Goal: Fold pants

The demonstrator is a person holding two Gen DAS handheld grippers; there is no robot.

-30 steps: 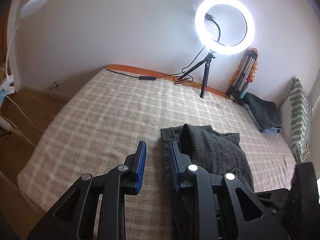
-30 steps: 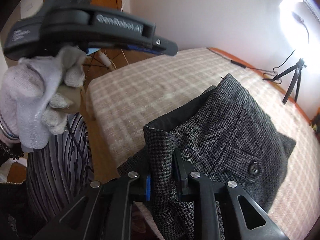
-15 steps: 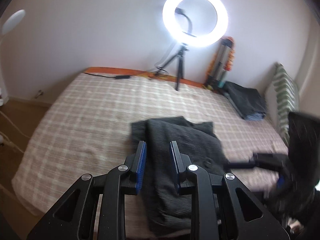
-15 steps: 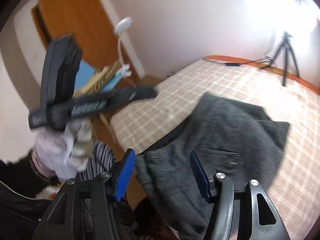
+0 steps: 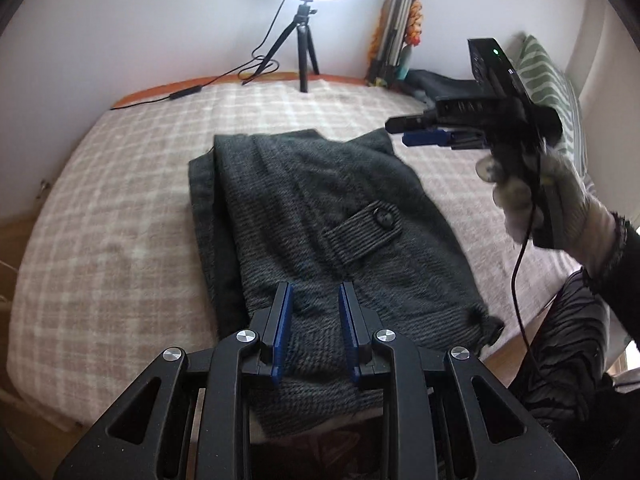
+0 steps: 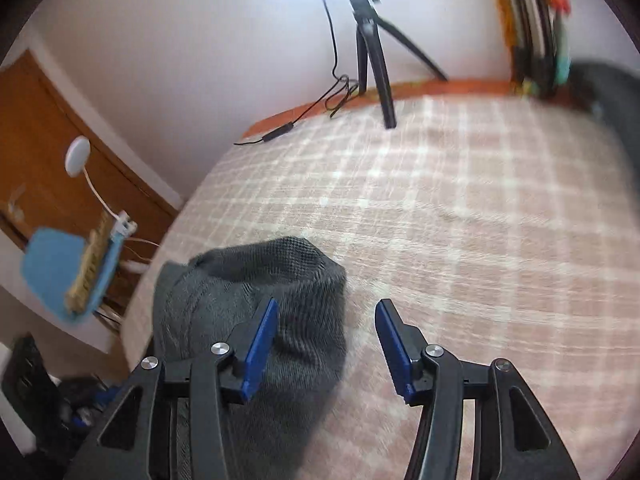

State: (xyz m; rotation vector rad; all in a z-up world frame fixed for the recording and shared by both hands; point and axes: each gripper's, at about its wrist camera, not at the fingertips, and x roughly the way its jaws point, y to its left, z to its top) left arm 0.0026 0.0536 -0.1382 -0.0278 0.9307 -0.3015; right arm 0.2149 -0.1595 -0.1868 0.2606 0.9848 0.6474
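Observation:
Dark grey houndstooth pants [image 5: 320, 216] lie folded on the checked bed cover [image 5: 120, 208], with a buttoned pocket flap [image 5: 362, 234] facing up. My left gripper [image 5: 314, 320] is open and empty, just above the near end of the pants. My right gripper [image 6: 326, 342] is open and empty; in its view its left finger hovers over the pants' far end [image 6: 260, 280]. The right gripper also shows in the left wrist view [image 5: 436, 130], raised at the right in a gloved hand.
A ring light on a tripod [image 5: 304, 40] with its cable stands at the back of the bed. Folded dark clothes [image 5: 440, 82] and a green striped pillow [image 5: 548, 80] lie at the far right. A wooden door and a blue chair [image 6: 60, 276] are left of the bed.
My right gripper let go of the pants' waistband, opened and swung away over the bed. The pants dropped flat. My left gripper moved over their near end.

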